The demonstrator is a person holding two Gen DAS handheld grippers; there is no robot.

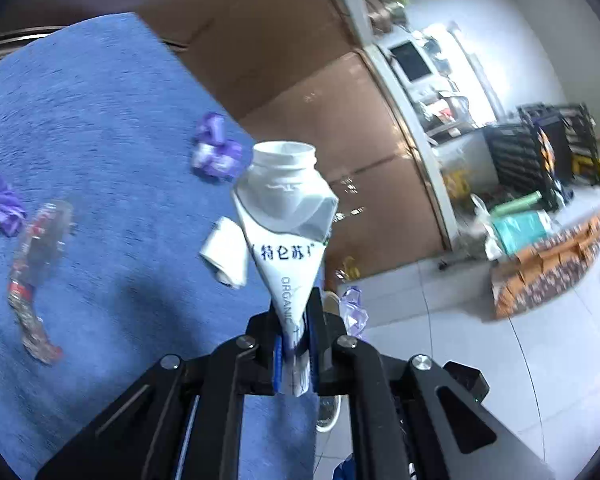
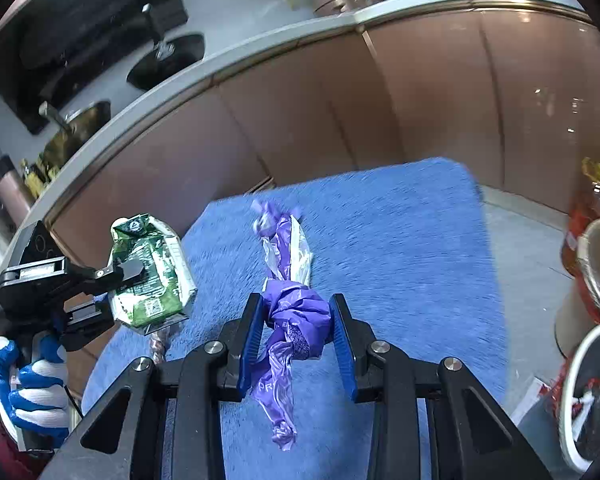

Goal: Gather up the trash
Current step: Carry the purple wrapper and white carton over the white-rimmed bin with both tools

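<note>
My left gripper is shut on the flattened lower end of a white milk carton with an open spout, held up above the blue cloth. In the right wrist view that carton shows its green side in the left gripper, which a gloved hand holds. My right gripper is shut on a crumpled purple plastic wrapper whose ends stick out ahead and hang below. On the cloth lie a crushed clear bottle, a white paper scrap and purple wrappers.
Brown cabinet fronts and a white counter with a sink run behind the blue-covered table. Paper cups stand at the right edge. A large cardboard box and cluttered tile floor lie beyond the table.
</note>
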